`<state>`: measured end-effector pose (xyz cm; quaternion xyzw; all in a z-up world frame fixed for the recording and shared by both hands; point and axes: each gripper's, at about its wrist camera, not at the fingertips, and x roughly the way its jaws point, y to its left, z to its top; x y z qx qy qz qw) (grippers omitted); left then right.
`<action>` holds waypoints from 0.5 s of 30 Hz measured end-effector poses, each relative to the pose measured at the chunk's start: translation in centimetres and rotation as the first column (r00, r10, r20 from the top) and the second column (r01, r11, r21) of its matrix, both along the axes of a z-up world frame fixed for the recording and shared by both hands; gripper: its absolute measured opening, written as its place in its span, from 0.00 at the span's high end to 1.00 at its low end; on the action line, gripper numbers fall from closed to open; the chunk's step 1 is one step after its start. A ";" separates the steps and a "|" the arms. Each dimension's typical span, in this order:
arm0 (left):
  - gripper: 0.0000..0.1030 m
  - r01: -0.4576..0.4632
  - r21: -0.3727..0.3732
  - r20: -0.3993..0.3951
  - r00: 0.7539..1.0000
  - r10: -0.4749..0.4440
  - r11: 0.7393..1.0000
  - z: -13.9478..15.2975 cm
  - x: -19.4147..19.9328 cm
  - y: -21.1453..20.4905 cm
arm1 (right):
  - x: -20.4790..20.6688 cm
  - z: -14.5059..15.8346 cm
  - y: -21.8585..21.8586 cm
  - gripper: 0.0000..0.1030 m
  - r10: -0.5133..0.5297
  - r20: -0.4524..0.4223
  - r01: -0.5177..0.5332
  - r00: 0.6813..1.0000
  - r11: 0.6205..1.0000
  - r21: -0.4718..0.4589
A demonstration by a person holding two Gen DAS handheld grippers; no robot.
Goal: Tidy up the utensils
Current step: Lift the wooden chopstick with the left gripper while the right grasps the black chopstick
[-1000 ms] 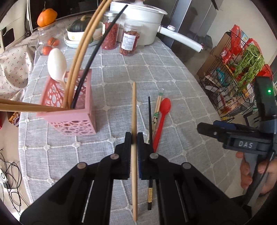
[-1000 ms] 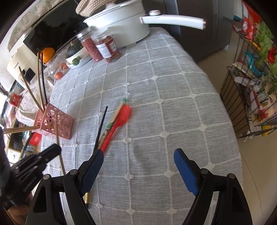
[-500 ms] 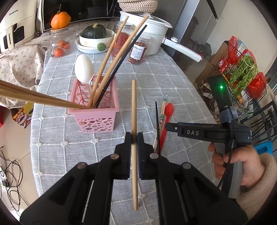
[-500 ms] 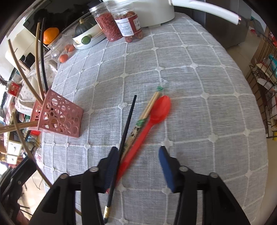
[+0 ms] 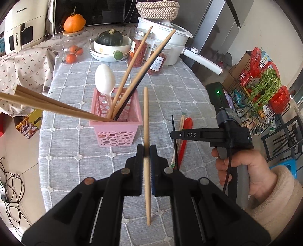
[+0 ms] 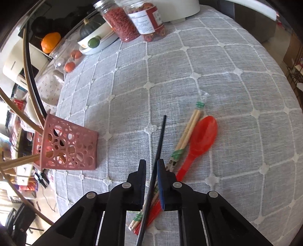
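The wooden chopstick [image 5: 146, 132] is pinched tight in the left gripper [image 5: 146, 151]. It sticks out in front of the fingers and is off the table. The pink basket [image 5: 115, 130] stands just ahead of this gripper and a little to its left. It already holds a white spoon [image 5: 104, 80], some wooden sticks and one black stick.

The black chopstick [image 6: 157, 157] lies between the fingers of the right gripper [image 6: 151, 164]. The fingers are very close together around it, with only a thin gap on the left side. I think they are closing on it, but I cannot tell if it is lifted off the gray tablecloth [image 6: 208, 66] yet. Just to the right of this gripper lie a wrapped pair of chopsticks [image 6: 189, 128] and a red spoon [image 6: 200, 140].

So two sticks are being picked up at once, and about half the things are still on the table. Next, the left stick should go over the basket, tip down, and drop in. It must miss the sticks that lean out of it. The basket looks light and could tip.

The right gripper's side says "DAS" [image 5: 191, 134]. A white machine far off to the left says "CHANGHONG" [image 5: 16, 40]. The jar label [image 6: 145, 17] is too small to read.
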<state>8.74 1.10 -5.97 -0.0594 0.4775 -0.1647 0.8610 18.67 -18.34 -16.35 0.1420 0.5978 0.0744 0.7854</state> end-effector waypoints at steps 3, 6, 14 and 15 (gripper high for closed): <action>0.93 -0.006 0.004 0.005 1.000 0.006 1.000 0.1 -0.1 0.1 | 0.4 -0.9 1.0 0.91 0.028 -0.025 -0.029 0.999 0.998 -0.060; 0.93 -0.011 0.005 0.017 1.000 0.011 1.000 0.5 -0.2 0.4 | 0.4 -0.8 2.1 0.91 0.063 -0.006 -0.063 0.998 0.991 -0.121; 0.93 -0.012 0.028 0.163 0.987 0.008 1.000 4.5 -1.8 1.1 | -1.2 1.9 1.7 0.95 0.079 0.082 -0.071 0.994 0.993 -0.092; 0.93 -0.022 0.024 0.193 0.981 0.017 0.999 5.3 -2.0 1.4 | -1.7 2.8 1.3 0.95 0.076 0.107 -0.068 0.991 0.995 -0.076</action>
